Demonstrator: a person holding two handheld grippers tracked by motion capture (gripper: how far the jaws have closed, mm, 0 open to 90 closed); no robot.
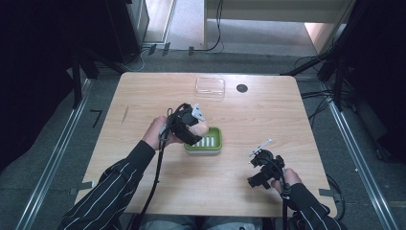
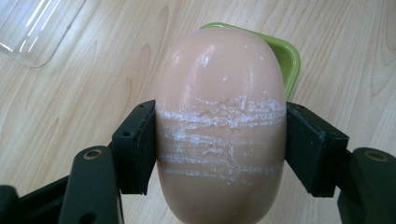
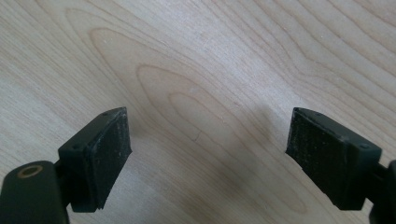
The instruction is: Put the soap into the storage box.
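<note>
Just above the green soap dish [image 1: 210,142], a peach-coloured bar of soap [image 2: 220,126] hangs clamped in the left tool [image 1: 194,125]. In the left gripper view the two black pads [image 2: 138,145] press on the bar's opposite long sides, so that tool is closed on the soap and carries it clear of the wood. White scraped streaks run across the middle of the bar, level with the pads. One rounded green corner of the dish [image 2: 286,57] peeks out from behind the far end of the soap. From the high view the soap [image 1: 201,127] sits over the dish's left end, and pale ridges show on the dish's floor to the right of it.

Beyond the dish, toward the far edge of the bench [image 1: 143,100], lies a clear plastic lid [image 1: 210,87], flat on the wood; its corner shows at the upper left of the left gripper view [image 2: 37,25]. Just right of that lid is a small dark round spot [image 1: 242,88] in the benchtop.

Well to the right of the dish and nearer the person, the right tool [image 1: 261,165] is held over bare wood. Its jaws stand wide apart with nothing between them, only wood grain [image 3: 205,116] beneath. Striped sleeves [image 1: 112,187] reach in from the near side.
</note>
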